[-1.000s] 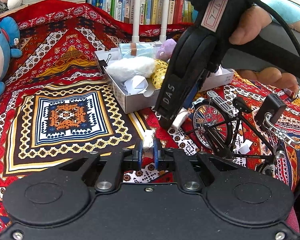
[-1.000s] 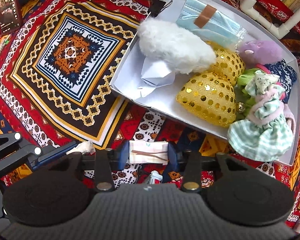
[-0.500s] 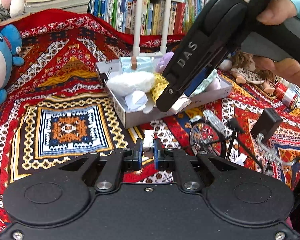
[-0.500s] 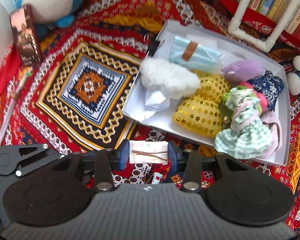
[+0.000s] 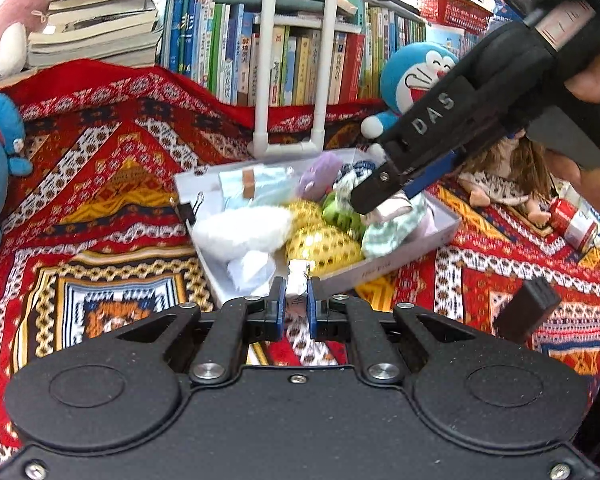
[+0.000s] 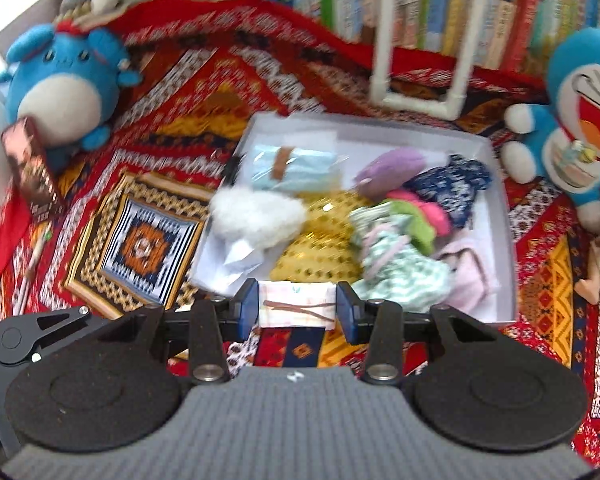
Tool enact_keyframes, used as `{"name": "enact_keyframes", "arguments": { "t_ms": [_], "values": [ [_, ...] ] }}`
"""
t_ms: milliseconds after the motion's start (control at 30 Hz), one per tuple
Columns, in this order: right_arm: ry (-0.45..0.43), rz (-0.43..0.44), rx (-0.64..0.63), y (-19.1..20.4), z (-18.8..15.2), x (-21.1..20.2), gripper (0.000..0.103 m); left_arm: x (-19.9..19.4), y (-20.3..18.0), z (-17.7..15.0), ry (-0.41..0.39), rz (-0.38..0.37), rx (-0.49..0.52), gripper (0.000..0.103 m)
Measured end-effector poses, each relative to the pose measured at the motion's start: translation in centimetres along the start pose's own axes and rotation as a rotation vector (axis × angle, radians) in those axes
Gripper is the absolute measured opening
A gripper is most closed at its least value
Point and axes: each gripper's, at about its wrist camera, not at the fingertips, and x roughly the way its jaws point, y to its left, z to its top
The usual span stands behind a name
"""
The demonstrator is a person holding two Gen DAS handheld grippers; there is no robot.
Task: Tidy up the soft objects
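Black hand-held gripper (image 5: 295, 307), blue pads (image 5: 277, 304), "DAS" lettering.

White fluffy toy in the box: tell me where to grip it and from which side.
Grip the white fluffy toy across its narrow middle, coming from above. It lies lengthwise near the white box's left wall, its top uncovered, with the gold sequin pouch close alongside, so a sideways approach looks blocked.
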Motion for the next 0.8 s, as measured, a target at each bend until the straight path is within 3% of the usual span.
{"name": "enact_keyframes", "arguments": {
  "t_ms": [400,500,800],
  "values": [
    [-0.098,-0.053,0.161,-4.9,0.1,0.5,0.047,5.0,0.3,3.9,-0.003,0.023,-0.062,0.01],
    [-0.104,-0.044,0.192,-5.5,-0.1,1.4,0.047,6.3,0.4,4.2,-0.006,0.044,-0.066,0.01],
    [-0.235,0.006,0.234,-5.9,0.6,2.8,0.047,10.0,2.3,4.5,0.01,0.08,-0.111,0.011]
  ]
}}
